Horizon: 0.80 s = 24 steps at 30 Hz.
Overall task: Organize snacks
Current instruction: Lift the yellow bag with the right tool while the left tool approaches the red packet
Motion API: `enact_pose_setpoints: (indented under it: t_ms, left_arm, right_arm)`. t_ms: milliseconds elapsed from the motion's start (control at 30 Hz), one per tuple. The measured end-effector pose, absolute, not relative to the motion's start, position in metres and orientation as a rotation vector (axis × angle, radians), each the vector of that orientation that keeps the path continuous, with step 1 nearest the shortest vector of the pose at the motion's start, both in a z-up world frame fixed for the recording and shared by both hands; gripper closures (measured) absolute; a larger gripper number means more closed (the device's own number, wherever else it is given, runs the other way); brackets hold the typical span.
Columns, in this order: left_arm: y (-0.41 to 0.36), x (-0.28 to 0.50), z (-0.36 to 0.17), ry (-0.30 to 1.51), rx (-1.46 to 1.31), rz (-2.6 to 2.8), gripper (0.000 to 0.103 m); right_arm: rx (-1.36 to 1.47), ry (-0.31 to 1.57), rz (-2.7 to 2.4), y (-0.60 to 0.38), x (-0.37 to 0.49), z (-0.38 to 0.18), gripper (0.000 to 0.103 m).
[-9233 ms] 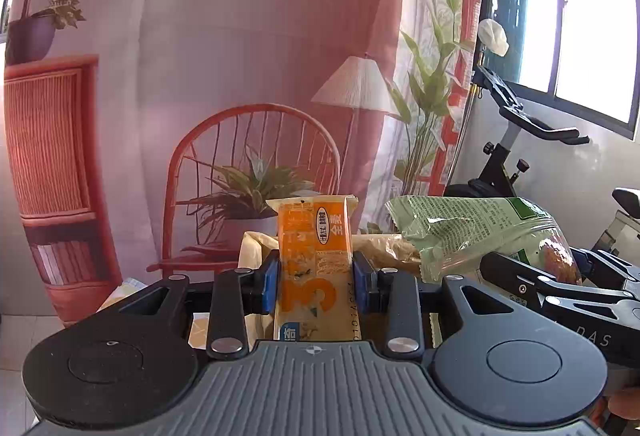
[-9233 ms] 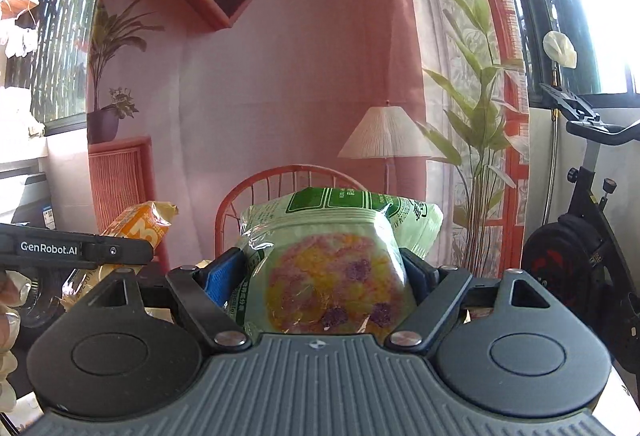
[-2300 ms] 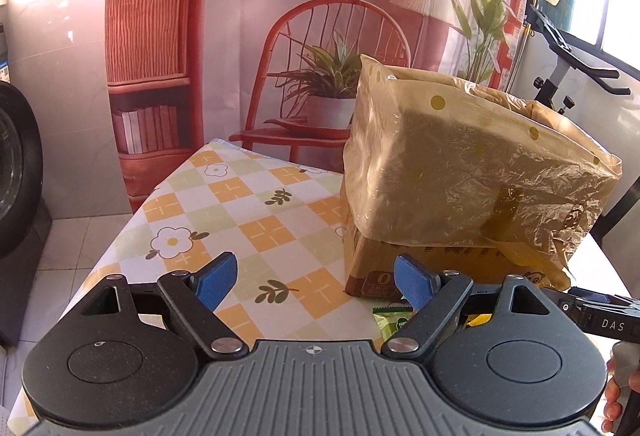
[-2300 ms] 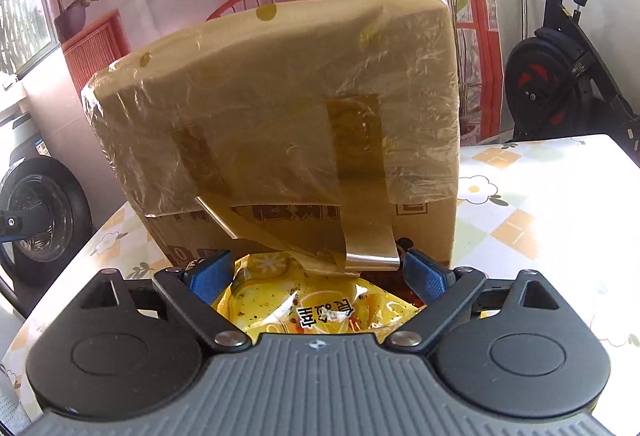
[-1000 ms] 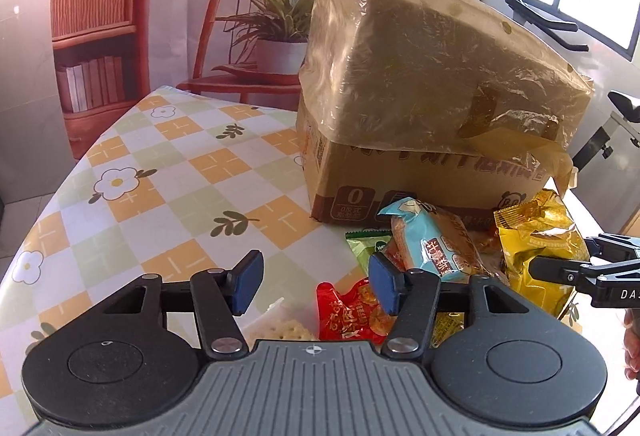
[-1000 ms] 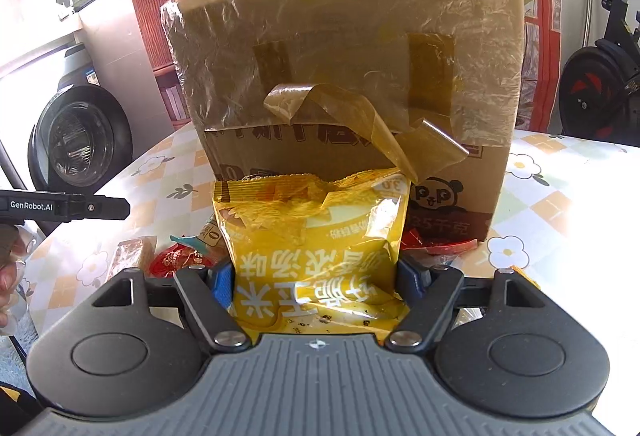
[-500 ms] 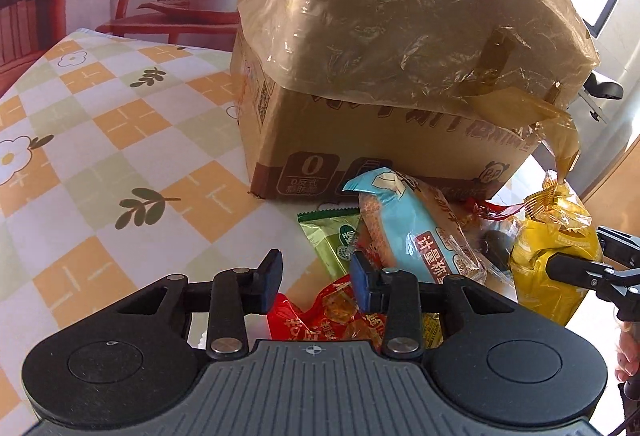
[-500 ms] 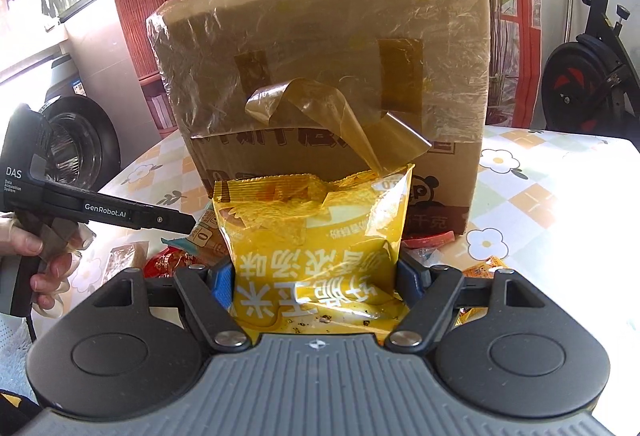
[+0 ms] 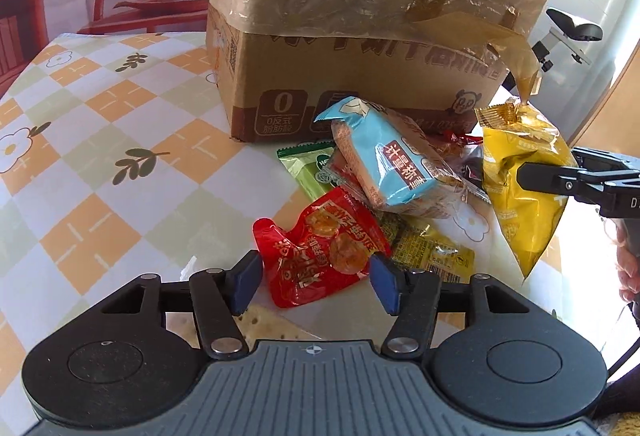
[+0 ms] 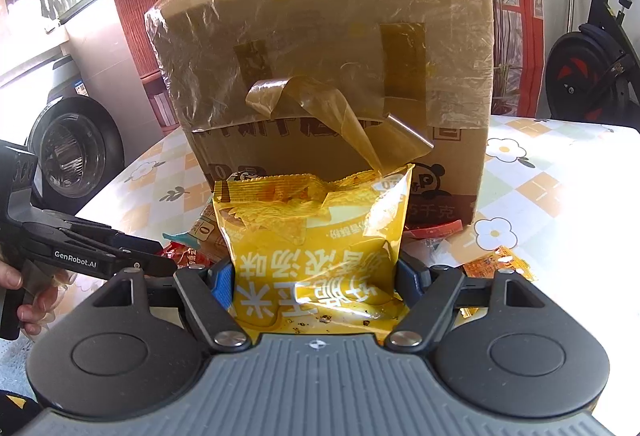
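My left gripper (image 9: 314, 282) is open, its blue pads on either side of a red snack packet (image 9: 320, 248) lying on the table. Behind it lie a light blue packet (image 9: 384, 160), a green packet (image 9: 304, 168) and a small yellow packet (image 9: 432, 256). My right gripper (image 10: 316, 282) is shut on a yellow snack bag (image 10: 316, 232) and holds it upright above the table; the bag also shows in the left wrist view (image 9: 520, 172). The cardboard box (image 9: 360, 36) lined with a brownish plastic bag stands just behind the pile.
The table has a checked flower-pattern cloth (image 9: 100, 124). A loose strip of tape (image 10: 332, 112) hangs off the box front. An orange packet (image 10: 496, 264) lies at the right. An exercise bike (image 10: 592, 52) stands behind the table.
My left gripper has opened wider and come down closer over the red packet. My right gripper has carried the yellow bag a little nearer to the box.
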<state>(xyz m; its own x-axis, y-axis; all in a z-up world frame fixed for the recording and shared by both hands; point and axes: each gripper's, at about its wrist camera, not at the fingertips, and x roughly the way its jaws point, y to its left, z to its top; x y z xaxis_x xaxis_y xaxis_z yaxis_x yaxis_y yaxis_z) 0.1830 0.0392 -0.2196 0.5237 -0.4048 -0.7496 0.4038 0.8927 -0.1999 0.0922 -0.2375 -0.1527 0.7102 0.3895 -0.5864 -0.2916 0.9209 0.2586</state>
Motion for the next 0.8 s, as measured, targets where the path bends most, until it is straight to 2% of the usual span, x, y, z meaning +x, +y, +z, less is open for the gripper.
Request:
enact_pose_setpoints:
  t_ms: [200,333,533,800]
  left_arm:
    - [0.027,0.184,-0.218,0.855,0.080,-0.421,0.041]
    - [0.027,0.192,-0.201,0.800,0.026,-0.482,0.041]
    - [0.022,0.210,-0.222,0.900,-0.005,-0.567,0.041]
    - [0.036,0.200,-0.221,0.897,-0.001,-0.522,0.040]
  right_arm:
    - [0.156,0.686,0.381,-0.238,0.091,-0.153,0.027]
    - [0.147,0.683,0.382,-0.237,0.089,-0.152,0.027]
    - [0.157,0.683,0.375,-0.238,0.090,-0.153,0.027]
    - [0.155,0.677,0.374,-0.241,0.086,-0.151,0.027]
